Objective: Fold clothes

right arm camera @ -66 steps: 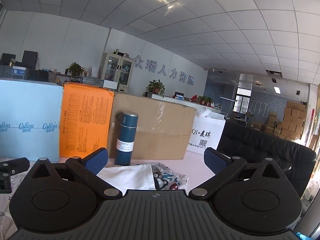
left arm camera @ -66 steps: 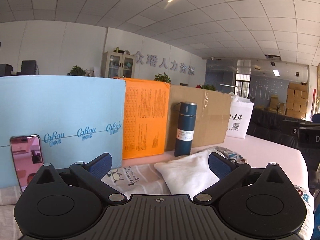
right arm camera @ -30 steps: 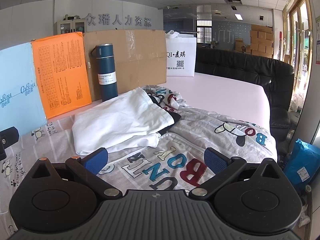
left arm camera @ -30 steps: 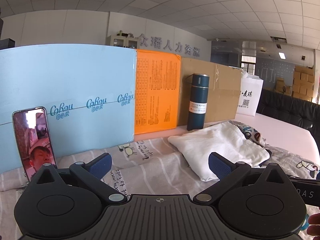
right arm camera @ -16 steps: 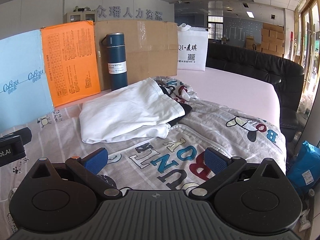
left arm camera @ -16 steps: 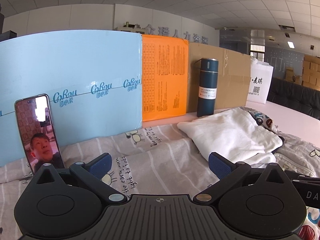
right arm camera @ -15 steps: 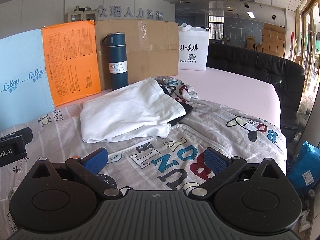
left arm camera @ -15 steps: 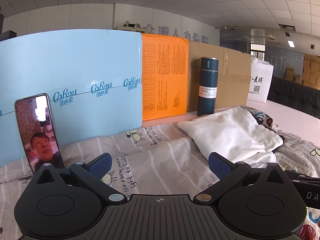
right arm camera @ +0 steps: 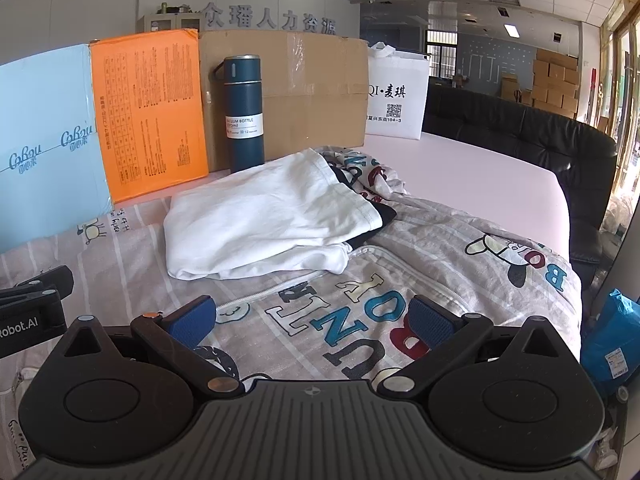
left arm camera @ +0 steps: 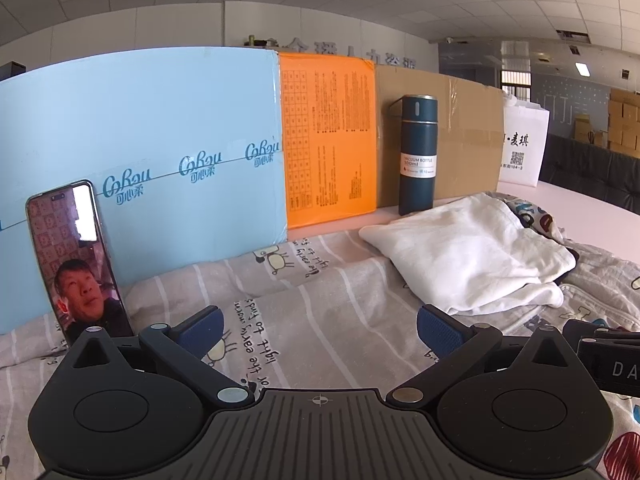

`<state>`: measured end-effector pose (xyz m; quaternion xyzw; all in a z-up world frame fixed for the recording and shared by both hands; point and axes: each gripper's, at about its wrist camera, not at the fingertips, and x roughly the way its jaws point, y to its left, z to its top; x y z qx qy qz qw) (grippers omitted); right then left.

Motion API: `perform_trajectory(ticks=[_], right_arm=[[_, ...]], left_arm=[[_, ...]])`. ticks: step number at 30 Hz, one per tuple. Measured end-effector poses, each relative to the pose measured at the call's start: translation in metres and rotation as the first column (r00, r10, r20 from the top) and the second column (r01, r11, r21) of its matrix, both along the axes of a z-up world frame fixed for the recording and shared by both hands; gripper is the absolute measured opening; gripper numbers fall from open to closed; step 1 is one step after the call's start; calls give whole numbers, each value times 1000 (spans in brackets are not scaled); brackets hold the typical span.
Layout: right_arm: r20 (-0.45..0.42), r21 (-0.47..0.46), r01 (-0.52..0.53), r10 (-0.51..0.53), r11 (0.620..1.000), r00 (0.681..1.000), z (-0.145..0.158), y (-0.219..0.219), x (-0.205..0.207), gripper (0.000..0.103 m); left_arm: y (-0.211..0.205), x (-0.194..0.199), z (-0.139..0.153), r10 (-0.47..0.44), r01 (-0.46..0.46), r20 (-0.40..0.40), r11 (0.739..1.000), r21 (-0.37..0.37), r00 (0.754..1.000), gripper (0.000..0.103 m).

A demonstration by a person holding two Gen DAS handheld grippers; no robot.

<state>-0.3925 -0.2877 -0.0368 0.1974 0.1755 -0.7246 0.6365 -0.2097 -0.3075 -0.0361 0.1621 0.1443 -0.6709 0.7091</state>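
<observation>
A crumpled white garment (right arm camera: 264,220) lies on the grey printed sheet (right arm camera: 460,256), with a dark garment (right arm camera: 386,213) and a printed one (right arm camera: 368,172) poking out from under its right side. The same white garment (left arm camera: 472,256) shows at the right in the left wrist view. My left gripper (left arm camera: 318,326) hovers open above the striped sheet (left arm camera: 320,304), left of the white garment. My right gripper (right arm camera: 312,320) is open above the lettered part of the sheet, just in front of the white garment. Neither holds anything.
Behind the clothes stand a light blue board (left arm camera: 140,152), an orange board (left arm camera: 328,136), a cardboard box (right arm camera: 304,92), a dark blue vacuum bottle (right arm camera: 243,116) and a white bag (right arm camera: 396,96). A phone (left arm camera: 74,260) leans at the left. A black sofa (right arm camera: 520,136) lines the bed's right edge.
Both grippers have tilted down from the ceiling and room toward the bed, so the clothes and sheet now fill the views. Their jaws stayed open throughout.
</observation>
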Motion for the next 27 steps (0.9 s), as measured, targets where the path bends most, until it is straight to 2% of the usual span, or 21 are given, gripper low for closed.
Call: perform_trajectory(ticks=[27], right_arm=[[-17, 34, -6, 7, 999, 1000, -6, -5, 3, 103]], left_arm=[[0, 2, -1, -13, 13, -15, 1000, 16, 1000, 103]])
